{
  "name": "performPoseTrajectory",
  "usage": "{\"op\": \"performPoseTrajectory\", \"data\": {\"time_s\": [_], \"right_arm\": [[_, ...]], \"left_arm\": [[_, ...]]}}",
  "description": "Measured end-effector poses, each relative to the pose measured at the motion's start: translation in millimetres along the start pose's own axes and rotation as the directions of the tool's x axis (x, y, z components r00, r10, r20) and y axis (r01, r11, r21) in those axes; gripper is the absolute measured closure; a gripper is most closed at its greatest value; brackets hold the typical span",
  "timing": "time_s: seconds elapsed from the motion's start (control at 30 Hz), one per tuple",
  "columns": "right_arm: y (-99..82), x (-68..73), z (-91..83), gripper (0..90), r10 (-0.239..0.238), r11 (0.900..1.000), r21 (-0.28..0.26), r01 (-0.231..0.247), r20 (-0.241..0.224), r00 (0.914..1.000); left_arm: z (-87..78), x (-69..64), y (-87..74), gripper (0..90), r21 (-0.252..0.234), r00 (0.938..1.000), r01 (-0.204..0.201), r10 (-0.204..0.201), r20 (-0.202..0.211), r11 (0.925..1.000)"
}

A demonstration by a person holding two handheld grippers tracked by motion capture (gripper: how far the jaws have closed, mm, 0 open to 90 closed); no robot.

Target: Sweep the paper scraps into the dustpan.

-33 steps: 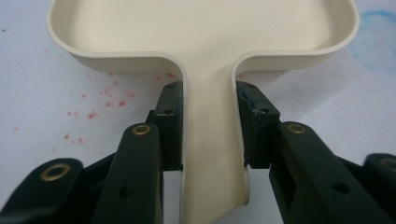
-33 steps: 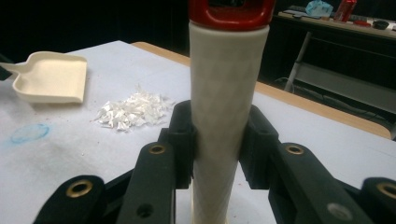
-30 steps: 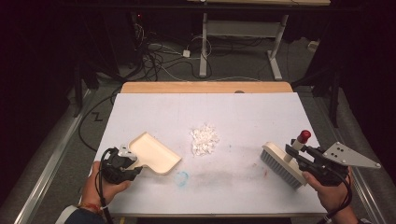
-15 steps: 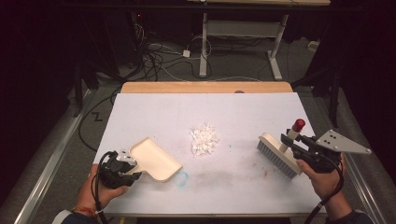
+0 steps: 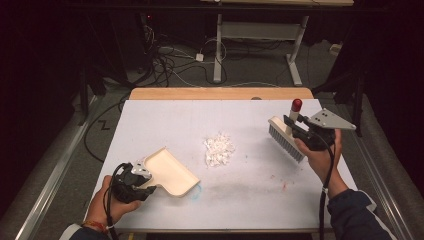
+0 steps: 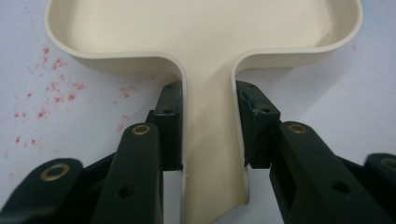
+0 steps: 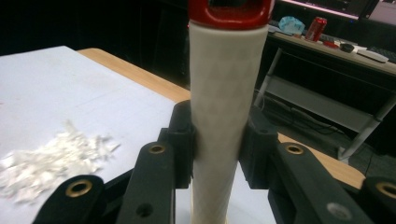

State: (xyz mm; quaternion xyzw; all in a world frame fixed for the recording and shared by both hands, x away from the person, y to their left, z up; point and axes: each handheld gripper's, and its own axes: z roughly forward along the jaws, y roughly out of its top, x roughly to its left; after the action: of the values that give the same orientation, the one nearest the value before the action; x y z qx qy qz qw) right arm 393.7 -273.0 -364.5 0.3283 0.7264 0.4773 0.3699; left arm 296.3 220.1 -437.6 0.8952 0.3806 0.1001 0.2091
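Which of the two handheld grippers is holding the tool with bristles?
The right gripper. Its jaws clamp the white, red-capped handle of the brush, raised above the table's right side. The left gripper grips the cream plastic dustpan by its handle.

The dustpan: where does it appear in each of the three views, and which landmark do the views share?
High view: the dustpan lies lower left on the table, its handle in the left gripper.
Left gripper view: it fills the top and centre, handle clamped between the jaws.
Right gripper view: not in it.
Shared landmark: the white table appears in every view; the scraps in two.
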Motion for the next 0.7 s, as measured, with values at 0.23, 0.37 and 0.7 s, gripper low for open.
{"op": "performPoseTrajectory", "data": {"time_s": [0.23, 0.37, 0.7], "right_arm": [[9.4, -4.8, 35.4, 70.6, 0.009, 0.9998, 0.018, -0.009, 0.019, 0.9998], [15.6, 0.1, 50.1, 70.6, 0.008, 0.9997, 0.024, -0.008, 0.010, 0.9999], [16.2, 17.3, 81.0, 70.6, -0.019, 0.9988, 0.045, 0.019, -0.005, 0.9998]], "left_arm": [[3.4, -1.0, 0.9, 63.1, 0.007, 1.0000, -0.006, 0.005, 0.008, 1.0000], [5.6, -0.2, 1.7, 63.0, 0.011, 0.9998, -0.010, 0.010, 0.016, 0.9999], [10.6, -0.3, 5.1, 63.0, 0.019, 0.9992, -0.033, 0.033, 0.024, 0.9993]]}}
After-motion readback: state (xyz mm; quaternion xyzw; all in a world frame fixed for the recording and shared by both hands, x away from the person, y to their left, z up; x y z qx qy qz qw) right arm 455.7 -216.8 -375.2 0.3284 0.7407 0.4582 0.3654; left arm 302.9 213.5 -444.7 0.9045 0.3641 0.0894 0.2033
